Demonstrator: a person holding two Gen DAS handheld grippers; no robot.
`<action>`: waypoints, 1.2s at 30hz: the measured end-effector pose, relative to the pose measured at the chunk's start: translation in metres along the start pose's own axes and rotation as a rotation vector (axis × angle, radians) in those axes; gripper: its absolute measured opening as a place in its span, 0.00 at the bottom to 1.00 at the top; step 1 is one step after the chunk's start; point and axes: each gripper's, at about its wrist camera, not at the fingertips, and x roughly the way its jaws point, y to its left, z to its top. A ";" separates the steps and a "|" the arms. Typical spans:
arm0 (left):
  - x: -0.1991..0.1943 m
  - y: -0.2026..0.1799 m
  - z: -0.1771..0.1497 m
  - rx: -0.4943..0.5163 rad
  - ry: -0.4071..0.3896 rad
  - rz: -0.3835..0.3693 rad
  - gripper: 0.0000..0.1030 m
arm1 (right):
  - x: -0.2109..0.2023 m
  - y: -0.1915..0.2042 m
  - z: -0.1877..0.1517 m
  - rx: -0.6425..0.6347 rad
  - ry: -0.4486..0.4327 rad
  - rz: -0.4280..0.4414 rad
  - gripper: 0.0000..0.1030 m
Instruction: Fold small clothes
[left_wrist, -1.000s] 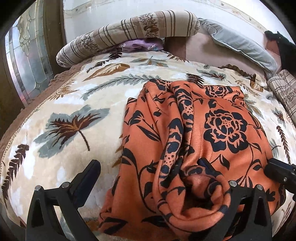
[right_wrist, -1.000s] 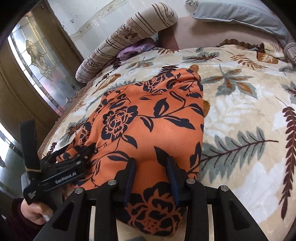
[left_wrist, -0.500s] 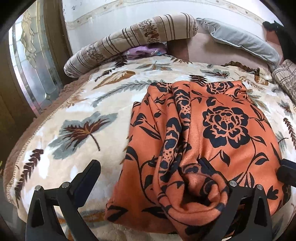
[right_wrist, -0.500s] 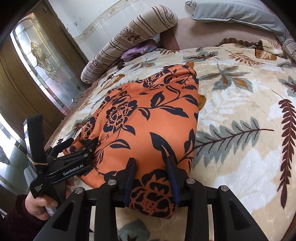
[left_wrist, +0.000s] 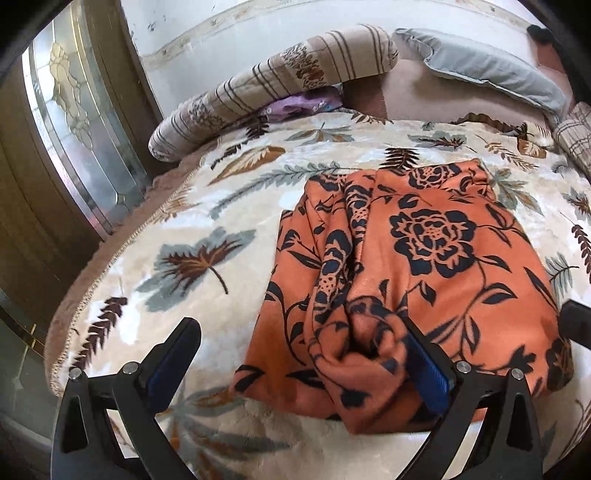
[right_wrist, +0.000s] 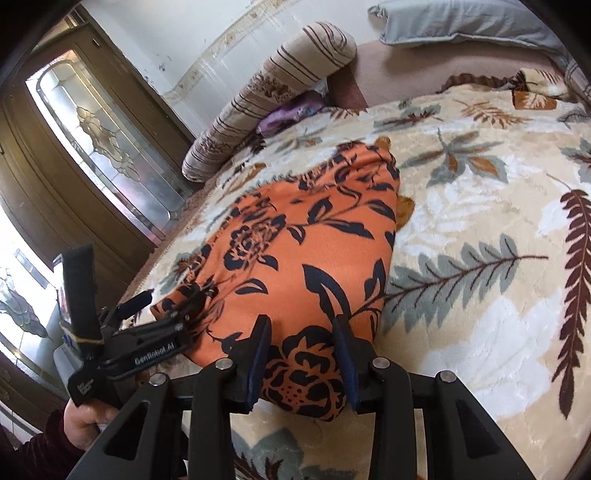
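An orange garment with a black flower print (left_wrist: 424, 258) lies folded on the leaf-patterned blanket (left_wrist: 177, 236). My left gripper (left_wrist: 303, 350) is open wide; its right finger (left_wrist: 428, 365) rests against a bunched fold at the garment's near left corner, its left finger over the blanket. In the right wrist view the same garment (right_wrist: 306, 251) stretches away from me. My right gripper (right_wrist: 301, 354) has its jaws partly apart with the garment's near right corner lying between them. The left gripper (right_wrist: 162, 306) shows at the garment's other near corner.
A striped bolster (left_wrist: 273, 85) and a grey pillow (left_wrist: 480, 70) lie at the head of the bed, with a purple cloth (left_wrist: 299, 105) under the bolster. A glass-panelled door (left_wrist: 81, 122) stands to the left, past the bed's edge (left_wrist: 96, 273).
Both grippers have drawn back toward the near edge of the bed. The right gripper's jaws have opened a little around the garment corner. The garment lies lower and flatter.
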 end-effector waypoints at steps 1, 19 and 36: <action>-0.003 0.001 0.000 -0.003 -0.003 0.000 1.00 | -0.001 0.001 0.001 -0.002 -0.006 0.006 0.37; -0.044 -0.002 0.015 0.037 -0.057 0.030 1.00 | -0.027 0.006 0.009 -0.007 -0.077 0.039 0.62; -0.062 0.003 0.030 0.004 -0.107 0.030 1.00 | -0.024 0.003 0.011 0.007 -0.053 0.064 0.55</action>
